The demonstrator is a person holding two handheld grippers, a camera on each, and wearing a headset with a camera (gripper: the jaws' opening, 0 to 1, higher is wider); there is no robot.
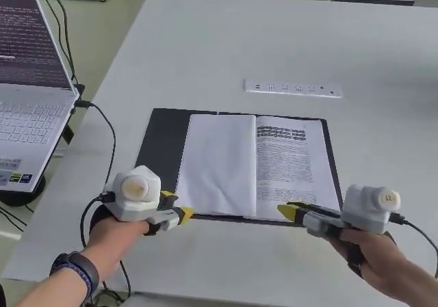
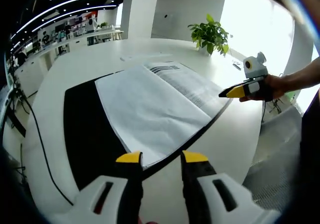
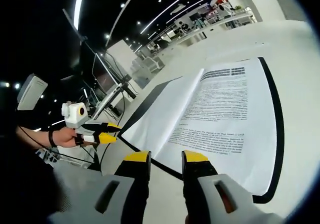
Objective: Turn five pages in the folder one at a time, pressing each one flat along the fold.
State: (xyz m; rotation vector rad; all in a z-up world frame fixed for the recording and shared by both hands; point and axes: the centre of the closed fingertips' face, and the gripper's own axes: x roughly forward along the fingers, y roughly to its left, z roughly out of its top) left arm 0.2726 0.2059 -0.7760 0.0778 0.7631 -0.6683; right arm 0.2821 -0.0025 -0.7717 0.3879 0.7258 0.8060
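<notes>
The black folder lies open on the white table. Its left page is blank and its right page carries printed text. The pages lie fairly flat, with a slight rise at the fold. My left gripper hovers just off the folder's near left corner. Its yellow-tipped jaws are open, with the blank page ahead of them. At the near edge of the printed page, my right gripper has its jaws a little apart and holds nothing. The printed page stretches out in front of it.
An open laptop stands at the table's left edge, with a black cable trailing toward me. A white power strip lies beyond the folder. A potted plant stands at the far end. Bare tabletop lies in front of the folder.
</notes>
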